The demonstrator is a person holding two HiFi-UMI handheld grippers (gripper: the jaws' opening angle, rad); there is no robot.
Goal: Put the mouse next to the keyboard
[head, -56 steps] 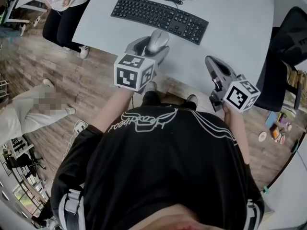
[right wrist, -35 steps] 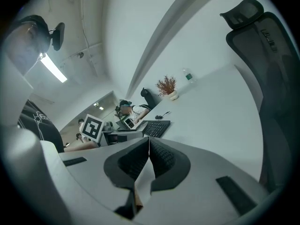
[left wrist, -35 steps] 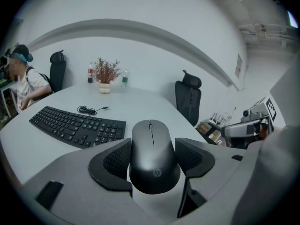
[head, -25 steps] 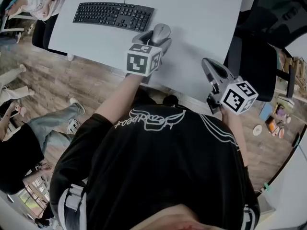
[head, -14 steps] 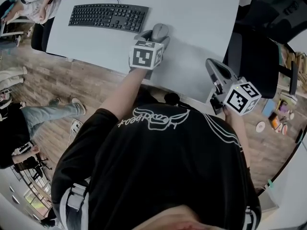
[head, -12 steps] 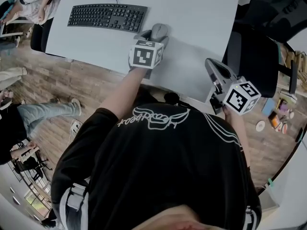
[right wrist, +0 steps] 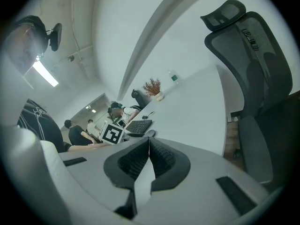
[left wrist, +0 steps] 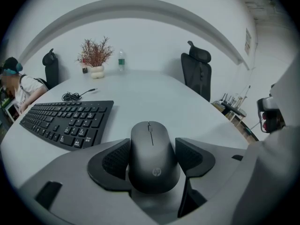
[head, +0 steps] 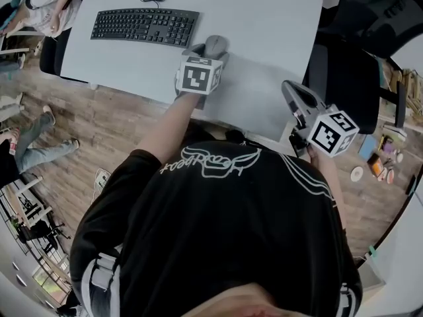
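Mouse sat clamped between my left gripper's pads, just off the keyboard's right end, toward the table's near edge. My right gripper hung by the near right corner, jaws together, empty.

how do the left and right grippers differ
The left gripper has jaws wide, clamped on a dark grey computer mouse; the right gripper has jaws shut, empty. The left gripper is over the white table by the black keyboard; the right gripper hangs near its corner. Both carry marker cubes.
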